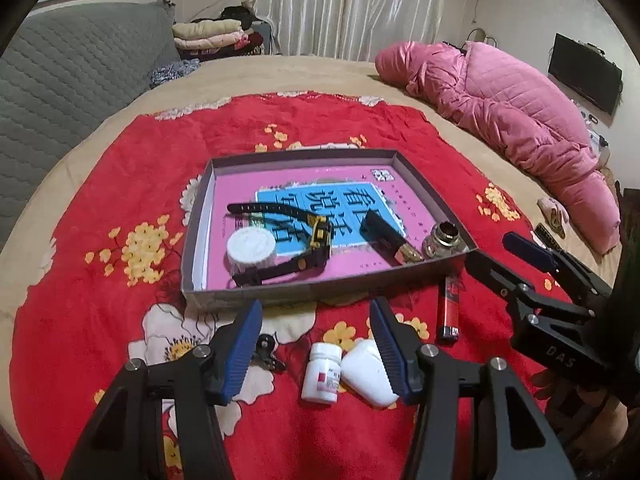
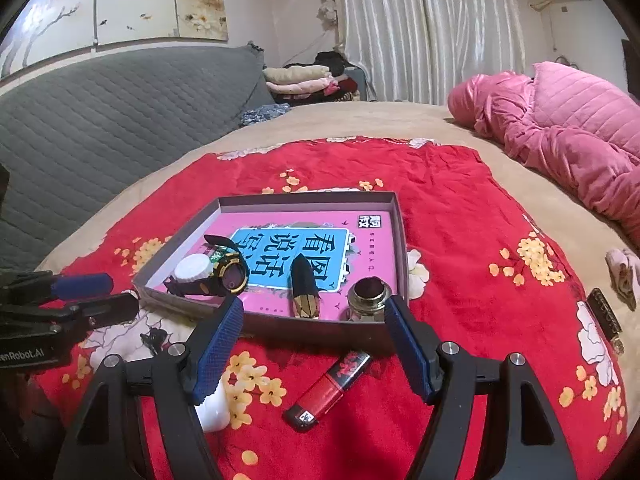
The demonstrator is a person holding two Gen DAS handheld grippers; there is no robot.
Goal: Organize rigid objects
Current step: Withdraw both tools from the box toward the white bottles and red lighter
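Since the box (image 1: 192,276) collects the small stuff, we've got the left gripper (image 1: 316,344) spread wide over the bottles (image 1: 322,372) and the right gripper (image 2: 314,354) empty and open above the lighter (image 2: 330,386).

Two black hand-held grippers with blue finger pads

The left gripper (image 1: 316,354) and right gripper (image 2: 314,350) share one build: angular black frames with triangular cut-outs, round silver screws at the joints, and ribbed dark-blue pads (image 1: 242,350) lining the fingers. White lettering "DAS" marks the right gripper's body in the left wrist view; "nRobot.AI" shows on the left gripper's side in the right wrist view.
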